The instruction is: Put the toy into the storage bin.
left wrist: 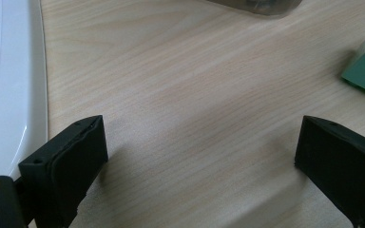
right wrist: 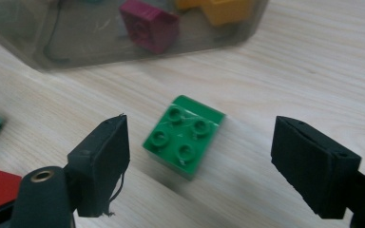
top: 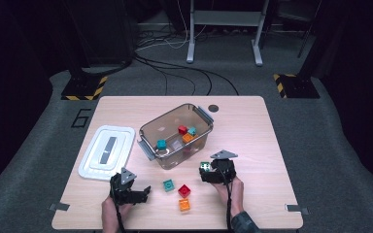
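Jaws of the right gripper [right wrist: 199, 166] stand apart, with the green brick [right wrist: 184, 137] lying on the desk between them, studs up, touching neither pad. Jaws of the left gripper [left wrist: 199, 161] also stand wide apart over bare wood, holding nothing.

All places below refer to the clear bin [top: 194, 145] near the middle of the desk [top: 252, 126].

- White lid [top: 107, 152]: lies flat on the desk to the left of the bin, just beside its left handle.
- Left gripper [top: 145, 190]: sits in front of the bin and to its left, near the front edge of the lid, carried by the person's left hand [top: 111, 211].
- Right gripper [top: 205, 170]: sits just in front of the bin's right front corner, carried by the right hand [top: 229, 190].
- Green brick [top: 204, 167]: rests on the desk close to the bin's front wall, at the tip of the right gripper.
- Loose bricks in front of the bin, between the two grippers: a teal brick [top: 168, 185], a red brick [top: 184, 190] just beside it, and an orange brick [top: 184, 205] nearest the desk's front edge.
- Bricks inside the bin: red, orange and teal pieces lie on its floor.
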### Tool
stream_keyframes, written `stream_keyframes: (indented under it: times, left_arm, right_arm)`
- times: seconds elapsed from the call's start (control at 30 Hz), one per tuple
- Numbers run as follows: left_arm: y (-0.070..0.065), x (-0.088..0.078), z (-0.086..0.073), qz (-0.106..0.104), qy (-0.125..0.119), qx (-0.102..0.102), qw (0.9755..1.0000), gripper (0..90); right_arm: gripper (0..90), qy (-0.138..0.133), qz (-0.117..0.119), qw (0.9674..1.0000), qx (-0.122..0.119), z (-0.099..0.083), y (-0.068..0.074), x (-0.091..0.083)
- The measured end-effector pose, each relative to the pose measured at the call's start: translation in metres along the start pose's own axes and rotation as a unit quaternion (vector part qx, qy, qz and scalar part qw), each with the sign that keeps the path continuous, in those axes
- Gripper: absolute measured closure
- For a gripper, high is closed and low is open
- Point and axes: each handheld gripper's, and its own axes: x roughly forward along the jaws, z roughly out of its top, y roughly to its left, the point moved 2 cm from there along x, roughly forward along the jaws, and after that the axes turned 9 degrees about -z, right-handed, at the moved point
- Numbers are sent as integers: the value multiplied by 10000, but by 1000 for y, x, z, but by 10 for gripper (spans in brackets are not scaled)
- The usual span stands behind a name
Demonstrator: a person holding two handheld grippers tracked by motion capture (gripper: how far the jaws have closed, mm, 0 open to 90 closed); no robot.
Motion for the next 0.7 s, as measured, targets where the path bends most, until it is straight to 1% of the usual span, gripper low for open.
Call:
stream_keyframes:
  times: [0.03,0.07,0.1,0.13,0.17,0.2,0.23,0.27,0.37,0.47,0.53,0.6,0.63,0.7]
  left_arm:
    - [0,0,0,0,0,-1,10000,31]
    - [0,0,0,0,-2,-1,10000,31]
    - [0,0,0,0,-2,-1,10000,31]
    - [0,0,0,1,-5,0,10000,32]
    - [0,0,0,0,-2,1,10000,31]
    - [0,0,0,0,-4,0,10000,32]
    - [0,0,0,0,-3,-1,10000,32]
    - [0,0,0,1,0,0,10000,32]
    - [0,0,0,0,-2,0,10000,32]
    - [0,0,0,-2,2,-2,10000,32]
    - [0,0,0,-3,2,-1,10000,32]
    - [0,0,0,-3,2,-2,10000,32]
    - [0,0,0,-4,3,-8,10000,31]
    - [0,0,0,-10,12,1,10000,31]
  right_arm:
    - [151,5,2,10000,-25,0,3,2]
    - [147,20,11,10000,-56,0,5,4]
    - [147,57,-20,10000,-12,1,8,6]
    - [148,82,-74,9999,-37,1,8,8]
    - [159,111,-61,9999,27,1,7,10]
    - [178,101,-81,9999,25,1,6,11]
    - [254,133,-117,9998,111,0,5,11]
    - [303,138,-117,9997,154,-1,3,11]
    - [397,171,-119,9997,160,-4,0,9]
    - [464,206,-75,9996,194,-7,-2,9]
    - [509,169,-66,9997,165,-9,-5,9]
    - [553,180,-77,9996,193,-10,-7,9]
    - [570,158,-41,9998,128,-11,-8,9]
    - [578,136,-40,9998,131,-12,-10,8]
